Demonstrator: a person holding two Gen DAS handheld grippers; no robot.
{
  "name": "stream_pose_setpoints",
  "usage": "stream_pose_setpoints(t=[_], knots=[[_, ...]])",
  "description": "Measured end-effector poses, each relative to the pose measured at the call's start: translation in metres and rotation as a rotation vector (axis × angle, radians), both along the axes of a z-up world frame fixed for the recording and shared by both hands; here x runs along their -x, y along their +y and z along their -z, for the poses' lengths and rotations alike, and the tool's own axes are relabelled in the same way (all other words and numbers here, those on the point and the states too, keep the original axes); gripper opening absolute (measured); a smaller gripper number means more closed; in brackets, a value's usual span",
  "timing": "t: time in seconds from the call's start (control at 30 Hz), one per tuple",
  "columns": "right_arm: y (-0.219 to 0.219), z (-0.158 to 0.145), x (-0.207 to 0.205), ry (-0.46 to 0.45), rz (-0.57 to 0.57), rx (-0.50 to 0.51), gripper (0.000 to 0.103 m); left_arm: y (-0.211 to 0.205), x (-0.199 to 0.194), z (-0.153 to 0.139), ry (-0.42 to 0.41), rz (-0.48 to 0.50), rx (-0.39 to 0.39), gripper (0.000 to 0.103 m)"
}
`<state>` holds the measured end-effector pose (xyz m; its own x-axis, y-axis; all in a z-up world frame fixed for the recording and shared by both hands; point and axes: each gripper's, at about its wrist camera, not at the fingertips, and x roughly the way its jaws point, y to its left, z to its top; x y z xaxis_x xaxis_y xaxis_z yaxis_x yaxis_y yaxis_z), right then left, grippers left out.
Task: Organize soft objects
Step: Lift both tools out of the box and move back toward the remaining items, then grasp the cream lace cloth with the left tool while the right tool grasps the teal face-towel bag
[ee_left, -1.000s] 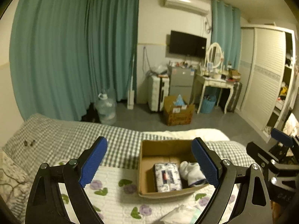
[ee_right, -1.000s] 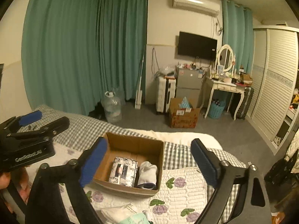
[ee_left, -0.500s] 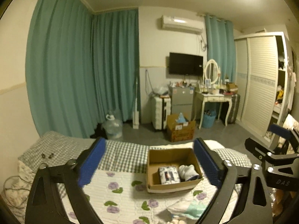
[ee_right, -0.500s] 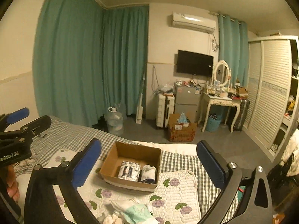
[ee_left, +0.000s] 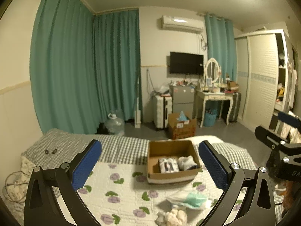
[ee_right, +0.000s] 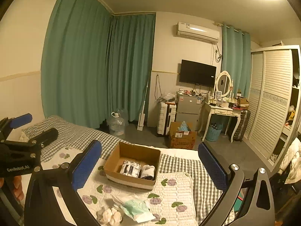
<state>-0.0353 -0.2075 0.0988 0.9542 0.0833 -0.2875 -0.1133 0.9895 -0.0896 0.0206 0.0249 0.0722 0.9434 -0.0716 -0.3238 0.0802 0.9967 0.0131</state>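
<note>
Both grippers hang above the bed with their blue pads spread wide apart, gripping nothing: the left gripper (ee_left: 150, 163) and the right gripper (ee_right: 150, 163). Past them the cardboard box (ee_right: 131, 164) sits on the flowered quilt (ee_left: 120, 190), holding a patterned pack (ee_left: 168, 164) beside a white cloth roll (ee_left: 188, 162). Nearer, a teal-and-white packet (ee_right: 135, 208) and a cream fluffy thing (ee_right: 111, 215) lie loose. Only the right view shows fingers (ee_right: 17, 187) on the left handle.
</note>
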Motion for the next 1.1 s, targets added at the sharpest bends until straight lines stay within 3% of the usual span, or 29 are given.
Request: stream_pose_setpoints(t=[0.23,0.6,0.77,1.1], knots=[[0.002,0.019,0.004,0.015,0.004,0.044,0.103,-0.007,0.001,0.029,0.051,0.006,0.001,0.103],[-0.004,0.074,-0.026,0.116,-0.015,0.031,0.103,-0.031,-0.015,0.097,0.201,0.002,-0.09,0.103],[-0.011,0.102,-0.05,0.187,-0.022,0.022,0.103,-0.034,-0.023,0.128,0.26,0.011,-0.056,0.103],[-0.021,0.173,-0.085,0.326,-0.034,0.007,0.103,-0.046,-0.042,0.202,0.458,0.085,-0.016,0.103]])
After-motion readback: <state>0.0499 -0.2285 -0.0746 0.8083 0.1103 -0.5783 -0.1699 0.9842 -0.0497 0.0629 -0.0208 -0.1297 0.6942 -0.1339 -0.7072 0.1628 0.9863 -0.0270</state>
